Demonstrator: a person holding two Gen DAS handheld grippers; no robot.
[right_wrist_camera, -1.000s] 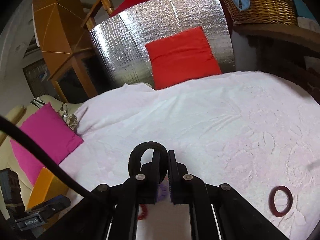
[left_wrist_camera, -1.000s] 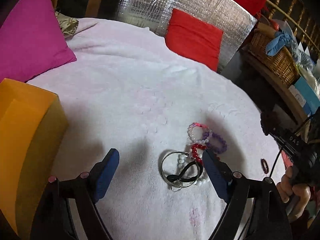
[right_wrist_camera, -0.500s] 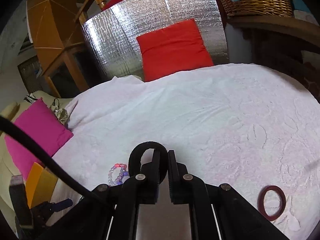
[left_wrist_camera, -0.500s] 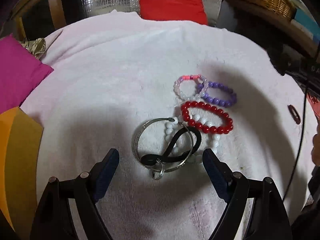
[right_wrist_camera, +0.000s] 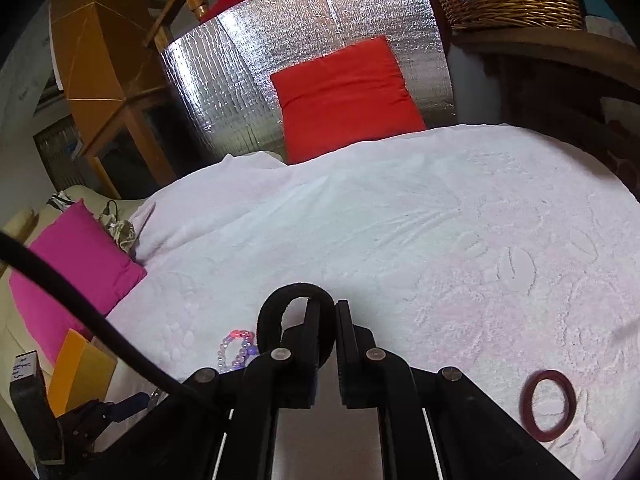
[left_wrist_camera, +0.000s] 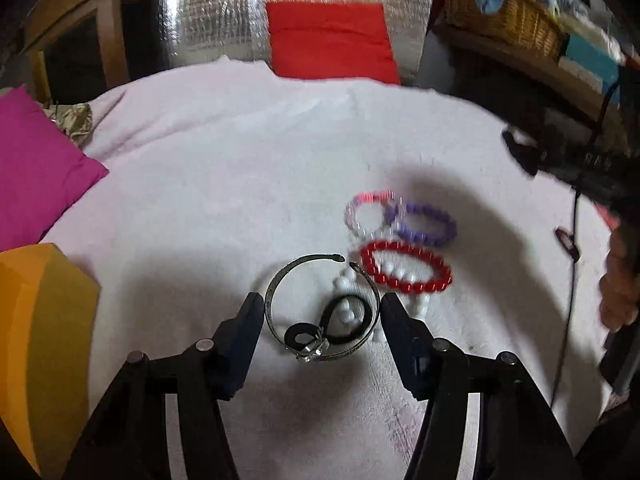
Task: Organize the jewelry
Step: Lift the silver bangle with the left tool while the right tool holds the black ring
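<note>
Left gripper (left_wrist_camera: 322, 320) half open, jaws just been closing, pads either side of the silver bangle (left_wrist_camera: 320, 308) and right at its rim; firm contact can't be confirmed. Bangle lies flat on the pale pink towel (left_wrist_camera: 224, 184), a black hair tie (left_wrist_camera: 328, 326) looped inside it over the white bead bracelet (left_wrist_camera: 384, 280). Just beyond on the right: red bead bracelet (left_wrist_camera: 406, 266), purple bead bracelet (left_wrist_camera: 426, 224), clear pink bracelet (left_wrist_camera: 368, 214), all touching or overlapping. Right gripper (right_wrist_camera: 328, 320) clamped narrow on a black hair band (right_wrist_camera: 294, 306), loop sticking up past the left finger, above the towel. Dark red ring (right_wrist_camera: 548, 404) lies alone on the towel, near right. Orange box (left_wrist_camera: 40, 328) near left, magenta pillow (left_wrist_camera: 36, 168) behind it.
</note>
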